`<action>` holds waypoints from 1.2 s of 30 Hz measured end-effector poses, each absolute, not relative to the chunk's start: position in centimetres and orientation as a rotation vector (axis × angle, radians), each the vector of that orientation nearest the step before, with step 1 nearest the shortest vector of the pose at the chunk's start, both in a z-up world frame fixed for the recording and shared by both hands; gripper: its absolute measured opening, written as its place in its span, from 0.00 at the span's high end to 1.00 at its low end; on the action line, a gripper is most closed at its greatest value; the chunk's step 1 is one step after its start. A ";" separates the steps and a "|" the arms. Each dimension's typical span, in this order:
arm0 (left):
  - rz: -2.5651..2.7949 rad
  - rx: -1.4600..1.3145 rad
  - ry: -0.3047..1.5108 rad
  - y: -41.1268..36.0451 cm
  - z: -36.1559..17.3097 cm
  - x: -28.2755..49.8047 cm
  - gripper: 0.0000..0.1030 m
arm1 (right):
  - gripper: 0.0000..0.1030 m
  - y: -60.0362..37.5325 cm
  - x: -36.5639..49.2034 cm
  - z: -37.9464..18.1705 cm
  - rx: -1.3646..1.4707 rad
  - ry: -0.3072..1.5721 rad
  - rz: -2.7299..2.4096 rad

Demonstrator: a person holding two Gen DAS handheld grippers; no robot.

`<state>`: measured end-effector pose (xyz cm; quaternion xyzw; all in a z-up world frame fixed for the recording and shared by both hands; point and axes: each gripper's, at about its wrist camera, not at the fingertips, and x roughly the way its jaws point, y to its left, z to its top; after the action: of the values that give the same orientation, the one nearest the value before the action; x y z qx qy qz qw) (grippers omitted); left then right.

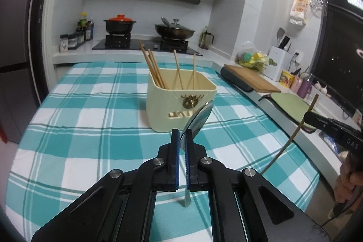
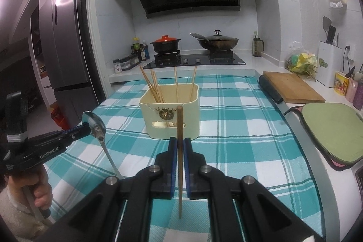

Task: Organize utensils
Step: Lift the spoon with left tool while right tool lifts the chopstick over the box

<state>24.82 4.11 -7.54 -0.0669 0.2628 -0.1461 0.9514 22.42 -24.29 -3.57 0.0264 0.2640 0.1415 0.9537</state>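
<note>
Metal shines in the left wrist view: a spoon (image 1: 199,116) is pinched between the blue pads of the left gripper (image 1: 181,135). Its bowl points up and forward, toward a cream box (image 1: 181,103). Its handle hangs down under the gripper. The box stands on a checked cloth (image 1: 90,117), teal and white. Several chopsticks (image 1: 154,69) lean inside the box, a bunch on its left side and two more apart on the right. Far to the right, the right gripper (image 1: 308,117) holds a dark stick (image 1: 299,126) up in the air, and the stick looks bent by the lens. A hand (image 1: 347,178) grips the handle below it. Behind the cloth sit a stove, a pot with an orange lid (image 1: 119,18) and a wok (image 1: 174,32).

From the right wrist view, the right gripper (image 2: 180,142) is closed tight on the stick (image 2: 180,151). The stick stands almost straight up, with its top in front of the box (image 2: 170,115) and its bottom end below the fingers. The box is near, just ahead on the cloth (image 2: 238,128), with the chopsticks (image 2: 156,87) poking out. On the left, the left gripper (image 2: 87,127) clamps the spoon (image 2: 95,126) by its neck, above the cloth's left edge. The spoon's bowl is tipped up and its handle slants down to the right. A hand (image 2: 38,187) holds that tool. A wooden board (image 2: 292,86) lies on the counter to the right.
</note>
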 end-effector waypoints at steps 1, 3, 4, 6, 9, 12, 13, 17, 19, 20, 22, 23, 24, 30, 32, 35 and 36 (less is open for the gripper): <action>-0.297 -0.142 0.529 4.3 -7.4 24.7 0.99 | 0.95 -24.5 22.3 -3.5 0.059 0.535 0.286; -0.296 -0.147 0.516 4.4 -6.8 24.4 0.99 | 0.95 -24.9 22.3 -3.4 0.068 0.531 0.283; -0.296 -0.146 0.509 4.5 -6.5 24.3 0.99 | 0.95 -25.0 22.3 -3.2 0.070 0.527 0.282; -0.296 -0.141 0.495 4.7 -5.8 24.1 0.99 | 0.95 -25.2 22.3 -2.8 0.066 0.516 0.282; -0.294 -0.135 0.478 4.8 -4.9 23.9 0.99 | 0.95 -25.3 22.5 -2.1 0.057 0.497 0.286; -0.291 -0.148 0.470 5.1 -4.1 24.0 0.99 | 0.95 -25.3 22.8 -1.5 0.057 0.485 0.291; -0.292 -0.153 0.468 5.3 -3.8 24.2 0.99 | 0.95 -25.3 22.9 -1.3 0.060 0.485 0.295; -0.300 -0.167 0.462 5.7 -2.0 25.5 0.99 | 0.95 -25.1 24.0 -0.4 0.059 0.484 0.316; -0.305 -0.183 0.455 6.1 -0.7 26.6 0.99 | 0.95 -24.9 25.0 0.4 0.057 0.482 0.333; -0.308 -0.196 0.450 6.3 0.1 27.3 0.99 | 0.95 -24.8 25.5 0.9 0.060 0.480 0.343; -0.311 -0.220 0.440 6.8 1.6 28.9 0.99 | 0.95 -24.6 26.7 2.2 0.064 0.469 0.360; -0.310 -0.226 0.433 7.0 2.4 29.8 0.99 | 0.95 -24.5 27.5 3.0 0.063 0.460 0.368; -0.305 -0.232 0.423 7.2 3.3 30.9 0.99 | 0.95 -24.3 28.3 3.7 0.059 0.450 0.371; -0.248 -0.244 0.326 7.4 7.7 37.7 0.99 | 0.95 -23.0 34.0 8.8 0.022 0.360 0.369; -0.227 -0.244 0.295 7.1 8.5 40.1 0.99 | 0.95 -22.5 36.1 9.7 0.009 0.347 0.367; -0.203 -0.238 0.288 6.0 7.8 43.8 0.99 | 0.95 -21.5 39.6 9.8 -0.005 0.363 0.380; -0.197 -0.235 0.299 5.6 7.2 44.7 0.99 | 0.95 -21.2 40.6 9.6 -0.017 0.375 0.385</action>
<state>44.72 5.60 7.16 -0.1167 0.1483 -0.0976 0.9772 40.58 -21.17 9.56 -0.0082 0.1854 0.1903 0.9640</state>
